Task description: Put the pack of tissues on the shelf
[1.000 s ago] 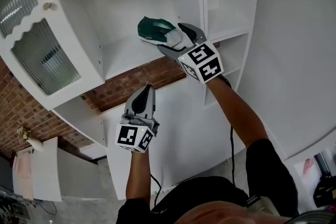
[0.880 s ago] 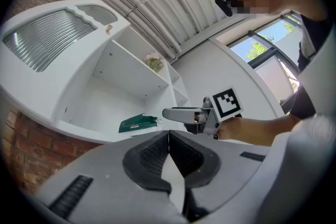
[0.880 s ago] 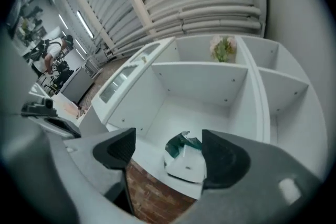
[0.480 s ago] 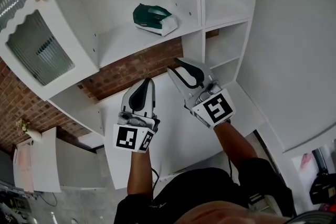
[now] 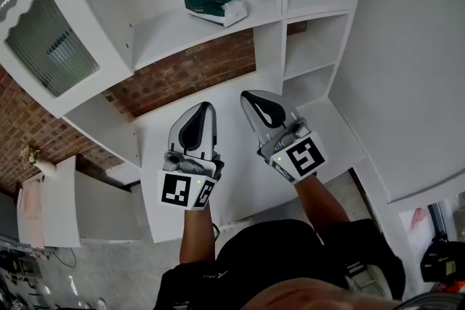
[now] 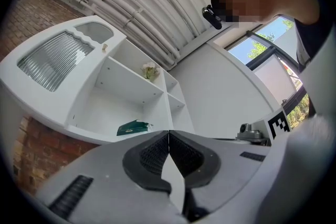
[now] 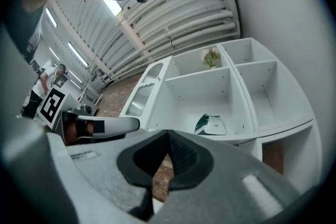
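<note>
Head view: the pack of tissues (image 5: 213, 2) is pictured lying on the white shelf (image 5: 167, 40) at approx. 12 o'clock, well apart from both tools. The left gripper (image 5: 204, 109) and right gripper (image 5: 251, 98) are held side by side at 6 o'clock of the pack, w/ jaws pressed together and nothing pinched, as confirmed in both gripper views. A brick wall strip (image 5: 192, 72) is seen btwn shelf and grippers.
</note>
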### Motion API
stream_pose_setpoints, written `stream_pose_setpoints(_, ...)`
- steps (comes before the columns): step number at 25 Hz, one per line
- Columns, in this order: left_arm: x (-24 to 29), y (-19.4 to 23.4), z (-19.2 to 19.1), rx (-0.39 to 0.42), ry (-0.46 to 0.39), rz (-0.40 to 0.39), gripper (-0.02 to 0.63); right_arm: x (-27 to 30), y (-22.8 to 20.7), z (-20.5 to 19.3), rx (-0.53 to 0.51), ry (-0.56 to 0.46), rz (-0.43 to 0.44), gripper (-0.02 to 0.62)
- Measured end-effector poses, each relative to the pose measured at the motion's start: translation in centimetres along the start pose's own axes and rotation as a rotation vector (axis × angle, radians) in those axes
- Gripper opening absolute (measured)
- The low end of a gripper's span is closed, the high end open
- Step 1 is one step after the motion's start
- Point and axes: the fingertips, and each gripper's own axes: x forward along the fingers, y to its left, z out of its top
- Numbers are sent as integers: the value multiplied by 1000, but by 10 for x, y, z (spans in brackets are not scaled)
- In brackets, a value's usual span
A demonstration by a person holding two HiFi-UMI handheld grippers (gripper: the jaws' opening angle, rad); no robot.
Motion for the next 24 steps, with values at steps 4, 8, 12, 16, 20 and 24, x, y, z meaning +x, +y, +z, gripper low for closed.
stream_pose_setpoints(4, -3, -4, -4, -12, 6, 11, -1, -5, 4, -3, 12, 5, 15, 0)
stream_pose_setpoints(8, -4, -6, -4, -15, 8, 12, 0, -7, 5, -2, 16, 10, 21, 0)
stream_pose_setpoints(12, -6, -8, -3, -9, 7, 12, 0, -8, 7, 1, 11, 6, 28, 0)
stream_pose_setpoints(16, -6, -11, 0, -5, 6, 7, -1, -9, 8, 2, 8, 6, 32, 0)
stream_pose_setpoints(20, -6, -12, 1, -4, 7, 3, 0, -9, 8, 4, 4, 9, 32, 0)
stream_pose_setpoints(24, -7, -12, 2, -5, 8, 1, 0, -8, 9, 4, 2, 13, 36, 0)
